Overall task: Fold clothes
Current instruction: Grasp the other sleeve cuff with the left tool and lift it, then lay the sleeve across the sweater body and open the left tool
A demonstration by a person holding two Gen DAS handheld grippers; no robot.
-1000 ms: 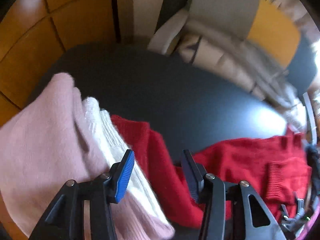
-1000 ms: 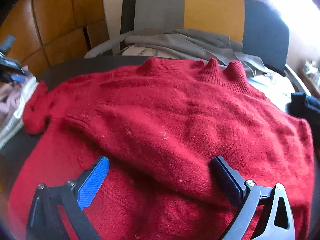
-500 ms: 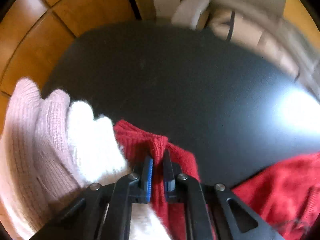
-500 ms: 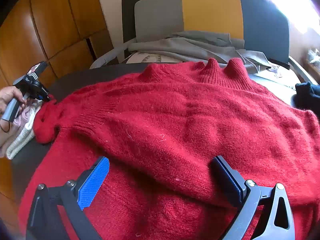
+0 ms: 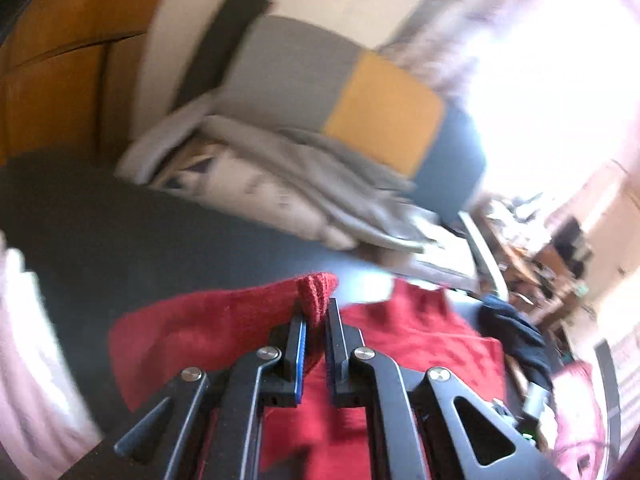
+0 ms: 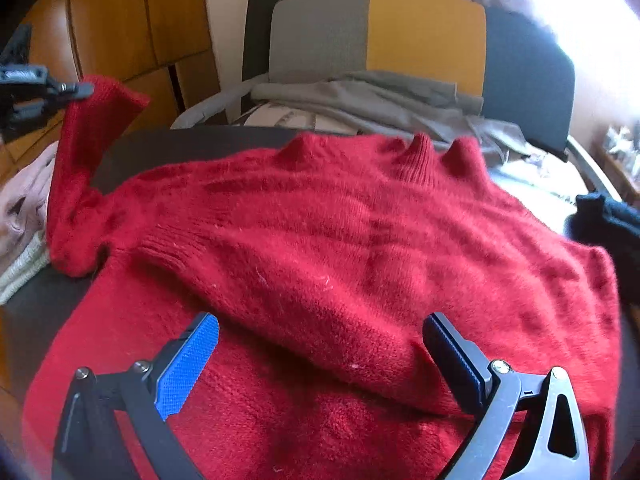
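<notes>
The red sweater (image 6: pixel 340 248) lies spread across our dark bench (image 5: pixel 132 232), collar toward the grey-and-yellow chair (image 6: pixel 376 32) behind it. Our left gripper (image 5: pixel 316 312) is closed tight on the ribbed sleeve cuff (image 5: pixel 316 290), and in the right wrist view that sleeve (image 6: pixel 80 152) stands lifted off the bench at the sweater's left side. Our right gripper (image 6: pixel 320 340) hangs wide open just above the sweater's lower body, holding nothing. Folded pink and white knitwear (image 6: pixel 24 208) sits on the bench's left edge, just beside the raised sleeve. Grey clothing (image 6: pixel 360 96) is heaped on the chair seat.
</notes>
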